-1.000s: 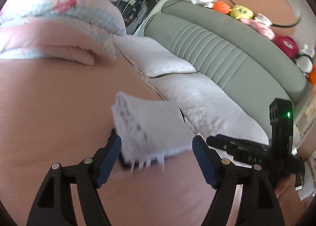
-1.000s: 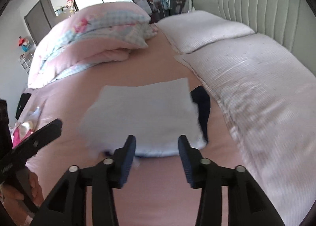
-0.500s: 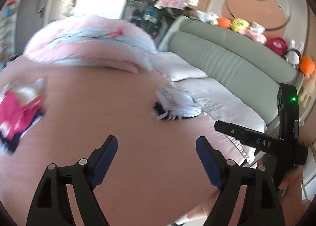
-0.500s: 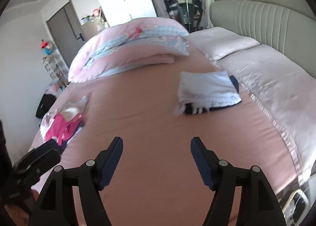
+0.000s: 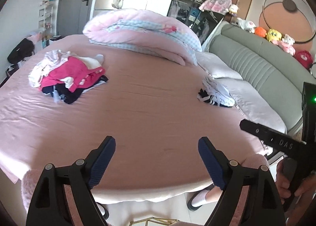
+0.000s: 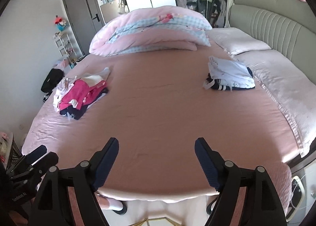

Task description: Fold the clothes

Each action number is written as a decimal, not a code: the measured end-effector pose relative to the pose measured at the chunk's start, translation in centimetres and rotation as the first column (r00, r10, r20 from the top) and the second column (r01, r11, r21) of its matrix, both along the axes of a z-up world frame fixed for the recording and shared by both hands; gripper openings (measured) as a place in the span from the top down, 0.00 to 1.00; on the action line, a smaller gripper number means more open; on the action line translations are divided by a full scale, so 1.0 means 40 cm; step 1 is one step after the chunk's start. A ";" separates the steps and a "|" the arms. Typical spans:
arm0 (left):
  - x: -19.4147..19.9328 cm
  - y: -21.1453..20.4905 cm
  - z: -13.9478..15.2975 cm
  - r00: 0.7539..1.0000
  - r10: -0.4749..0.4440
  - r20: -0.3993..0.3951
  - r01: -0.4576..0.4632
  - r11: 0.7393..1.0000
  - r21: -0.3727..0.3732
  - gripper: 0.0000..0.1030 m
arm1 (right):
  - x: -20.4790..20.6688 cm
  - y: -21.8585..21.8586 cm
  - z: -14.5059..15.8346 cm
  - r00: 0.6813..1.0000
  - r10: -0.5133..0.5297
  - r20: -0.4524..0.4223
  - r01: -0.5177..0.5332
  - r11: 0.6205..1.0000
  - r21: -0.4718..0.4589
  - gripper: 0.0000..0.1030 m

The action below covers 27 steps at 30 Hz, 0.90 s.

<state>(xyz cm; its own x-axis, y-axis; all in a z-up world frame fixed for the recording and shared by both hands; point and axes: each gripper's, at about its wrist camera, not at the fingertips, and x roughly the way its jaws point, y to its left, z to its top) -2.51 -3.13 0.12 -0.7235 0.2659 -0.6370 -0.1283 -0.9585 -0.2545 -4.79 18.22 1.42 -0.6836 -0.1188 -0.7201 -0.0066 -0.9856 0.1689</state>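
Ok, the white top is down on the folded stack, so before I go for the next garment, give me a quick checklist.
1. Left gripper open and holding nothing: ok.
2. Right gripper open and holding nothing: ok.
3. Folded stack resting flat on the bed, white top uppermost: ok.
4. Unfolded pile in view with garments left: ok.
5. Bare sheet between the piles for folding: ok.
6. Which garment lifts off singly: cannot tell.
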 end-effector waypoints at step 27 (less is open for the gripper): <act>0.034 0.051 0.019 0.999 0.042 -0.005 -0.042 0.999 -0.014 0.11 | 0.118 -0.041 0.026 0.995 -0.093 -0.025 0.096 0.981 0.169 0.18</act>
